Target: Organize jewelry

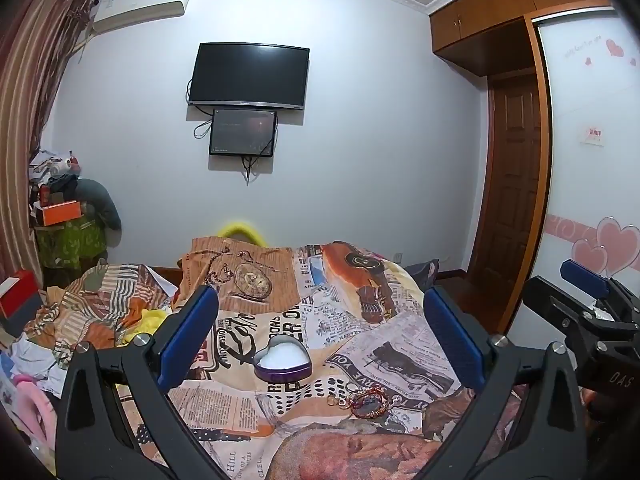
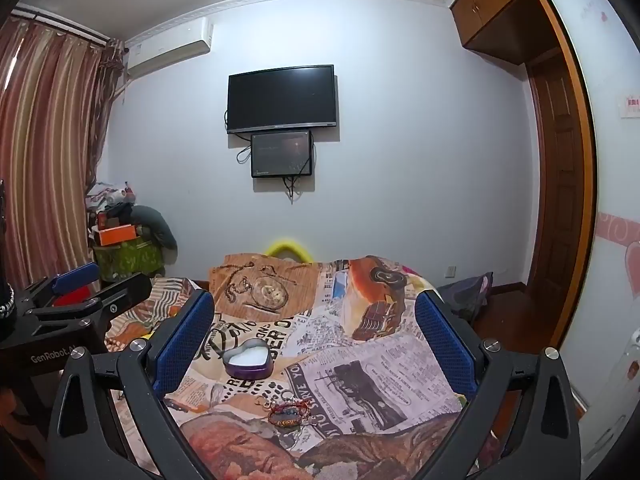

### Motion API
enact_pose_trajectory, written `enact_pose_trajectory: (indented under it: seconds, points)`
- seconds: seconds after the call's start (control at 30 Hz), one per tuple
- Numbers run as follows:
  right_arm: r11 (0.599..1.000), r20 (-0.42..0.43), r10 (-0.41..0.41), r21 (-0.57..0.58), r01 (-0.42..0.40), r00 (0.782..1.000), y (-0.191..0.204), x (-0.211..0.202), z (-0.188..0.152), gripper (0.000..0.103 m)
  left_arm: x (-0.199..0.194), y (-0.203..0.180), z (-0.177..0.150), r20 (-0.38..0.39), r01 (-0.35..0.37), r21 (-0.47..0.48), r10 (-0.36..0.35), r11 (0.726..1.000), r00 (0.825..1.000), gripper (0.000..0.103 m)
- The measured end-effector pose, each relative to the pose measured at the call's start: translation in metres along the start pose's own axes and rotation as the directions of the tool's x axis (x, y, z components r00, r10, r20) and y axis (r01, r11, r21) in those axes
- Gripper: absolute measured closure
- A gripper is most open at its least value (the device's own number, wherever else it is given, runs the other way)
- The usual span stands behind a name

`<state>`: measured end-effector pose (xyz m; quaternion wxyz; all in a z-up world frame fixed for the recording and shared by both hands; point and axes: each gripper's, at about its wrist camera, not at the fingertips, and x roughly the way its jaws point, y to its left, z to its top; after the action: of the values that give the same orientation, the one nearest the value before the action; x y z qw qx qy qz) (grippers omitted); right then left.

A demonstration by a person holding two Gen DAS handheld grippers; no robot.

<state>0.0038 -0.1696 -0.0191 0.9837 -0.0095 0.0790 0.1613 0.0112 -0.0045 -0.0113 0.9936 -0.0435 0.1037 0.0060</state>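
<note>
A purple heart-shaped tin with white lining sits open on the newspaper-print bed cover; it also shows in the right wrist view. A small pile of jewelry, a red beaded bracelet and rings, lies just in front of the tin, seen too in the right wrist view. My left gripper is open and empty, above and behind the tin and jewelry. My right gripper is open and empty, held likewise; it also shows at the right edge of the left wrist view.
Rumpled striped bedding and clothes lie at the left of the bed. A cluttered stack with an orange box stands in the far left corner. A TV hangs on the wall. A wardrobe and door are on the right.
</note>
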Motion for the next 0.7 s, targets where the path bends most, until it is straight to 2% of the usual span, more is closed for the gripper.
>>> enact_pose_trajectory:
  seconds: [0.7]
  points:
    - [1.000,-0.043,0.002,0.026,0.000,0.999,-0.010,0.009,-0.001,0.003,0.011,0.000,0.001,-0.022,0.003,0.004,-0.003,1.000,1.000,0.000]
